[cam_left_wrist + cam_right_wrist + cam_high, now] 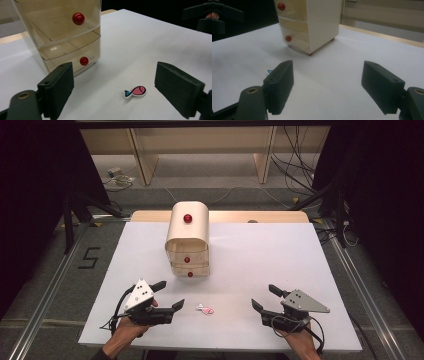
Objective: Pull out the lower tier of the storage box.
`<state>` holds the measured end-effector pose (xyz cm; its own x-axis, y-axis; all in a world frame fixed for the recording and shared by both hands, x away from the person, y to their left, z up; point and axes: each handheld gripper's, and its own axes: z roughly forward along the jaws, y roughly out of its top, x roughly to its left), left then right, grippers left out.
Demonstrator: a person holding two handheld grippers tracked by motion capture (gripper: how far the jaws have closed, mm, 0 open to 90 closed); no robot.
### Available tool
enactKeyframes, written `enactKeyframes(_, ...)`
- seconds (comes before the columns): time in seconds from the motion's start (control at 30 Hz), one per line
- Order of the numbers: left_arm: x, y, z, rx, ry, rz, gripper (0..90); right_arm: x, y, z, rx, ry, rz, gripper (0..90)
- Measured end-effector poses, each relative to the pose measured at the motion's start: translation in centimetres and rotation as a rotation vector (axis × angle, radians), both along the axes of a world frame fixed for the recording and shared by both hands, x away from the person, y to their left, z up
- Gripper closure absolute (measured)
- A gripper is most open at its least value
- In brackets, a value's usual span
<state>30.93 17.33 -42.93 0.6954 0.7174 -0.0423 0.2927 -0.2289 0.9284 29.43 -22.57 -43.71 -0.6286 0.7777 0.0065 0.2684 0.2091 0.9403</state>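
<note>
Fingers, left: spread wide on the left gripper (167,296), nothing between the pads; in the left gripper view the two black fingers (58,86) stand well apart with bare table between them.
Fingers, right: also apart on the right gripper (263,297), holding nothing; the right gripper view shows both fingers (280,83) with a wide gap.
Fish: a small pink fish (205,309) with a blue tail lies flat on the white table (260,255), between the two grippers, nearer the left one and just ahead of its fingers.
Drawers: a cream drawer unit (187,237) with red knobs (190,274) stands upright near the middle of the table, well beyond the fish; its drawers look closed.
Done so far: as I judge it, nothing; the fish is untouched and no drawer is pulled out.
Left to do: likely close the left fingers on the fish and lift it; if it belongs in a drawer, one must also be opened by its knob, and the right gripper seems free for that.
Left gripper view adds: the fish (135,91) up close, with eye, outline and tail; see-through drawer fronts that look empty inside.
Right gripper view adds: the unit's solid side wall and small feet (310,53); the fish is mostly hidden behind its left finger.
High view adds: both hands together, the unit's rounded top with a third knob (187,218), and the floor with cables beyond the table.
</note>
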Motion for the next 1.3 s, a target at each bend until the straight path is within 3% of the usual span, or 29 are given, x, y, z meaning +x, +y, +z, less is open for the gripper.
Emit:
enactKeyframes(0.87,0.5,-0.8,-0.5,0.026,-0.003,0.026,16.0,0.1,0.5,-0.4,-0.018,0.007,0.009,27.5)
enactKeyframes(1.3,0.5,-1.8,-0.6,0.007,-0.045,0.015,16.3,0.1,0.5,-0.5,-0.017,0.003,0.009,27.8)
